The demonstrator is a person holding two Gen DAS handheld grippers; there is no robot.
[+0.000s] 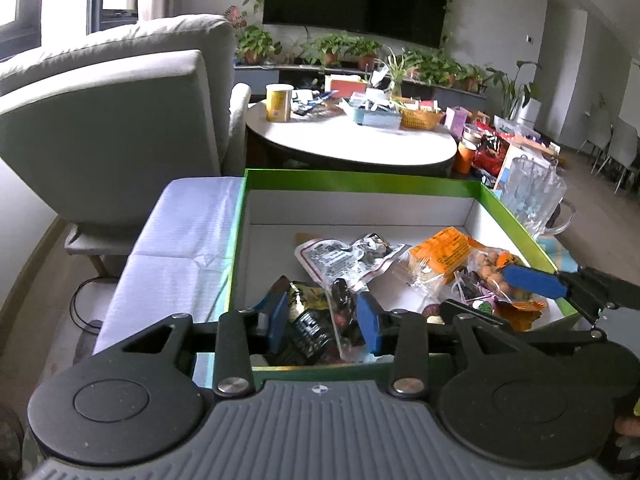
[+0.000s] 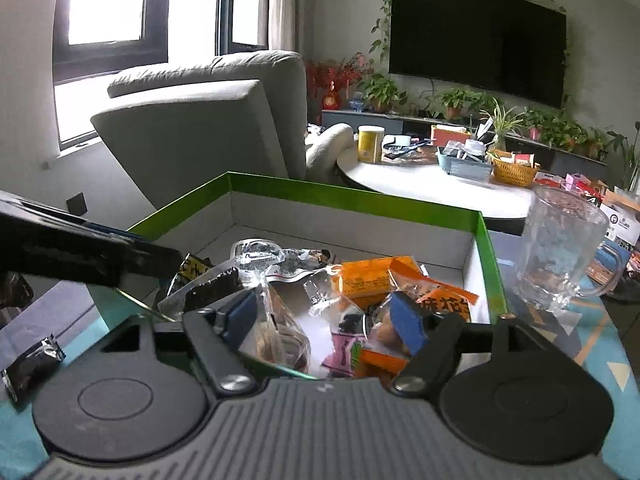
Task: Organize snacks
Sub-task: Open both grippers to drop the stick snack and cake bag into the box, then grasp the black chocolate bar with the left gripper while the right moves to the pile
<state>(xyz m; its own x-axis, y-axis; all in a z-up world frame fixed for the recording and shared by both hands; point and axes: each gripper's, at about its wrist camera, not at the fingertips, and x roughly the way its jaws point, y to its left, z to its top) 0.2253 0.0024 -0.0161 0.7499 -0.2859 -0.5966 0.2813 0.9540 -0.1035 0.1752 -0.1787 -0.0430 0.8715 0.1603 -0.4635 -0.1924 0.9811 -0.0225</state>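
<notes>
A: Green-rimmed box, white inside, on a low table with a pale blue cloth at its left edge. Snack packets heaped toward the near wall and right side of the box.

B: Contents, left wrist view?

A: White printed packet near the centre; orange packet toward the right wall; bag of round brown snacks just beside it; black-and-yellow packet at the near wall.

B: Left gripper?

A: Over the near wall, jaws moderately apart, the black-and-yellow packet and a clear wrapper lying between the blue pads; contact impossible to judge, so grip unclear.

B: Right gripper?

A: Over the near right corner, jaws wide, hanging above clear and orange packets; nothing pinched. Left gripper's arm crossing the view at left, partly masking the box's left wall.

B: Surroundings?

A: Clear glass mug just outside the right wall. Small dark packet on the table, outside the near left corner. Grey armchair beyond the far left corner; round white table with a yellow canister and baskets behind the far wall; black television and potted plants on the back wall.
</notes>
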